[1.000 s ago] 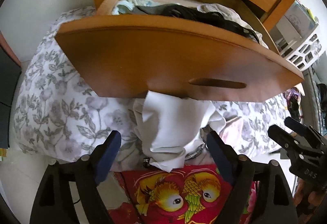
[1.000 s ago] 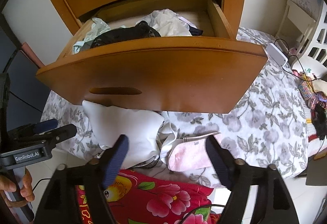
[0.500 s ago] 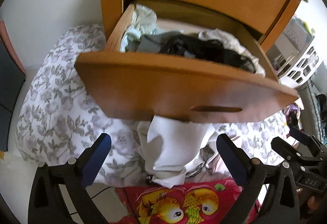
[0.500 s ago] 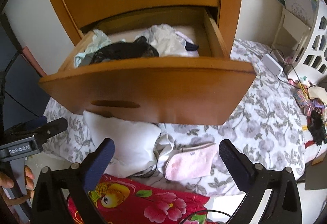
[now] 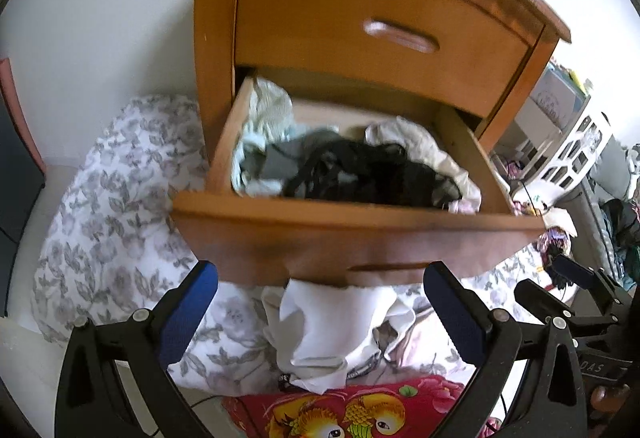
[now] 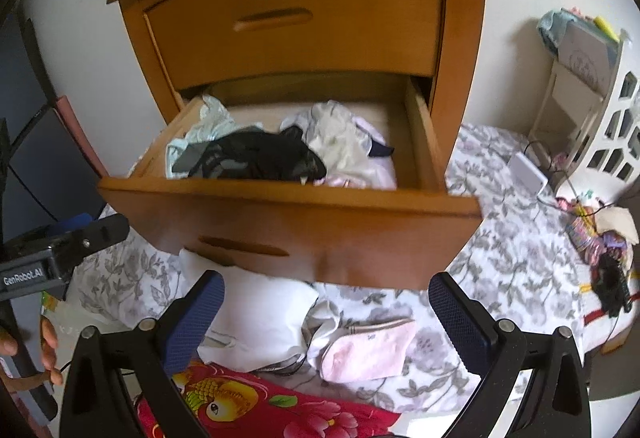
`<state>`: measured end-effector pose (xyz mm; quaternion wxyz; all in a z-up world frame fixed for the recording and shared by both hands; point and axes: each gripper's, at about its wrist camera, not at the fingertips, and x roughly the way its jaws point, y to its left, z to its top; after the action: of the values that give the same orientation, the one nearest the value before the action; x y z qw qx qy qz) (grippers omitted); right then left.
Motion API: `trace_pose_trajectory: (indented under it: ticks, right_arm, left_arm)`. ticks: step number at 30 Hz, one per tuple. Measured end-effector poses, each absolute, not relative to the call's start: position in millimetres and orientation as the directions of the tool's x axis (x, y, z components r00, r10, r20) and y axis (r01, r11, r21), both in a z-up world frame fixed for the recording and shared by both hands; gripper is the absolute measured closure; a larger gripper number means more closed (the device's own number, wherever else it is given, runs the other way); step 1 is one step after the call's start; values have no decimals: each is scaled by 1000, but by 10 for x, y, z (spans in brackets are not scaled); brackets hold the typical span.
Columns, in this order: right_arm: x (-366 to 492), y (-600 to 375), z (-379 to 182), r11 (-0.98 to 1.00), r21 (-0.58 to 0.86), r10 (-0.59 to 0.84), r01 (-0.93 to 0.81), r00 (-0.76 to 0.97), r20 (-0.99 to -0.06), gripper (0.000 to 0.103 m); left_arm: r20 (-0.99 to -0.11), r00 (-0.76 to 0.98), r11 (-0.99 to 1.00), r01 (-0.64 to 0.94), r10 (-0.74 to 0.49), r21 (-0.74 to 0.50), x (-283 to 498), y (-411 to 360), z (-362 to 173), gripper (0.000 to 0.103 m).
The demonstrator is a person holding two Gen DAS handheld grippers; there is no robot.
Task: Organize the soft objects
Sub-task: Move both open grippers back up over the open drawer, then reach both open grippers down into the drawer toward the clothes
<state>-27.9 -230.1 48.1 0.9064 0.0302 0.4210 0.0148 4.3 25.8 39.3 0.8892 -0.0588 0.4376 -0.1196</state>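
Note:
The lower drawer of a wooden nightstand is pulled out and holds several garments: black lace, pale green and cream pieces. On the floral bedding below lie a white cloth and a pink sock. My left gripper is open and empty, in front of the drawer above the white cloth. My right gripper is open and empty, in front of the drawer above the white cloth and sock.
The upper drawer is shut. A red fish-print cloth lies at the near edge. A white lattice shelf stands at right, with a white box and small clutter on the bedding.
Both grippers have pulled back and risen from the drawer front and opened wider. The drawer's contents and the upper drawer now show more fully.

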Motion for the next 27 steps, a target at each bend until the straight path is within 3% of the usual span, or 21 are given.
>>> trace_pose_trajectory:
  ticks: [12,27]
  right_arm:
    - [-222,-2273,865,998,56,53,-21,722,-690,0]
    - [200,-2250,811,998,58,63,-31,707,-704,0]
  left_arm:
    - [-649,736,981,129,-193,-145,59,380,917,1]
    - [-657,727,980,121,-197,-160,472,391,891,1]
